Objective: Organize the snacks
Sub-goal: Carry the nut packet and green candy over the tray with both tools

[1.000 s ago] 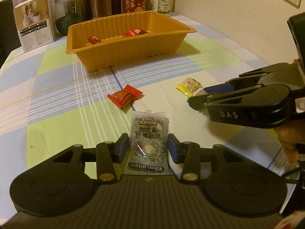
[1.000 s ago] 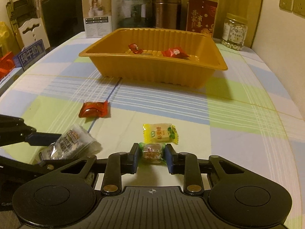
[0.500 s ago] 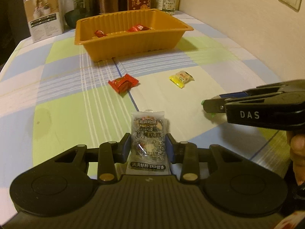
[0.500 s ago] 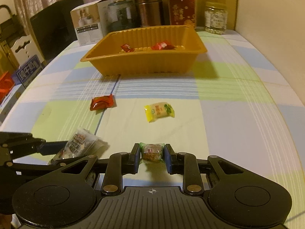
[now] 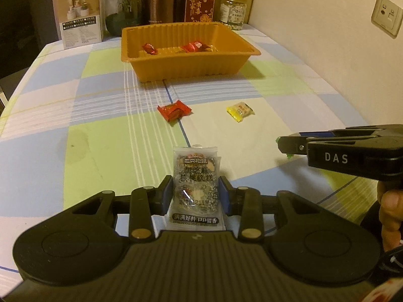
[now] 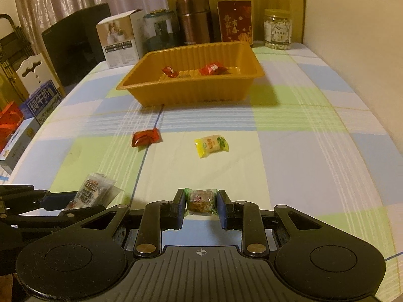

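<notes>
"DAS" on right tool (image 5: 289, 148); "纯牛奶" on blue carton (image 6: 41, 102); "三只松鼠" on clear snack packet (image 5: 195, 183).

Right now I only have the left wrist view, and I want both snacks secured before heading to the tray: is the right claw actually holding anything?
Observer: Yes, the right claw is shut on a green-wrapped candy.
Operator: Good, the left claw has the clear snack packet. Anything past the table's left edge?
Observer: A blue milk box and a red package sit beside it.
</notes>
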